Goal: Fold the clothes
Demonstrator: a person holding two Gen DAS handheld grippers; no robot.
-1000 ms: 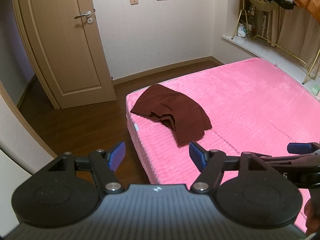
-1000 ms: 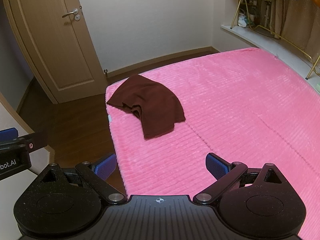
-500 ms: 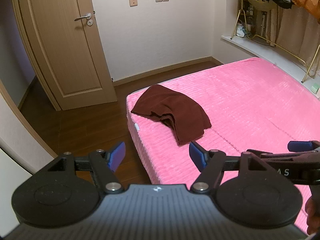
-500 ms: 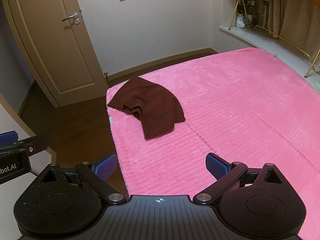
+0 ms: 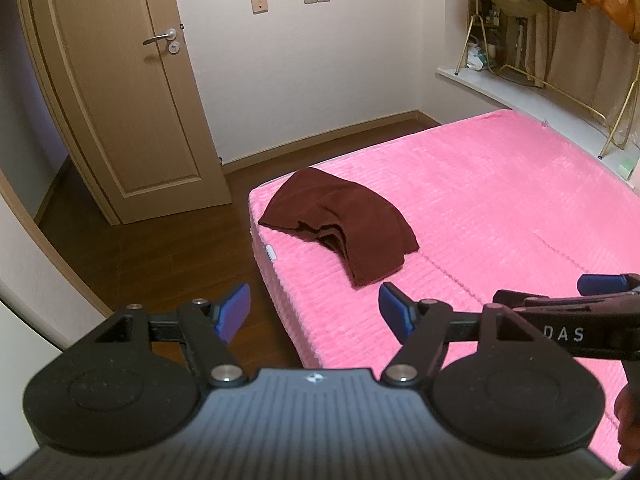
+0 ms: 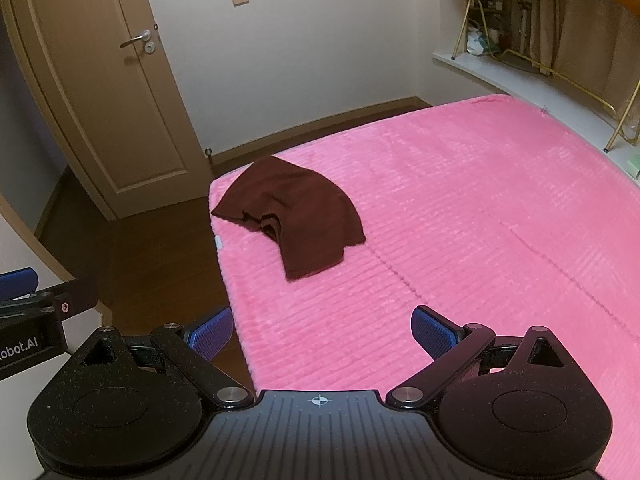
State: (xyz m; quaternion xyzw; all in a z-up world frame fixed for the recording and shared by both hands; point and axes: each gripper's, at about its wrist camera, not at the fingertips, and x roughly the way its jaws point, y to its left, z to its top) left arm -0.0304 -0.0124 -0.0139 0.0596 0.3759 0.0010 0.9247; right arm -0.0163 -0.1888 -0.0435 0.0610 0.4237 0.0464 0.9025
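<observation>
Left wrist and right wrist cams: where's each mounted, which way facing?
Left wrist: on the left gripper, looks forward over the bed's corner at the maroon garment; own open jaws show, the right gripper at the right edge.
Right wrist: on the right gripper, same heading; open jaws, the left gripper at the left edge.
Shared: garment, pink bed, door.
</observation>
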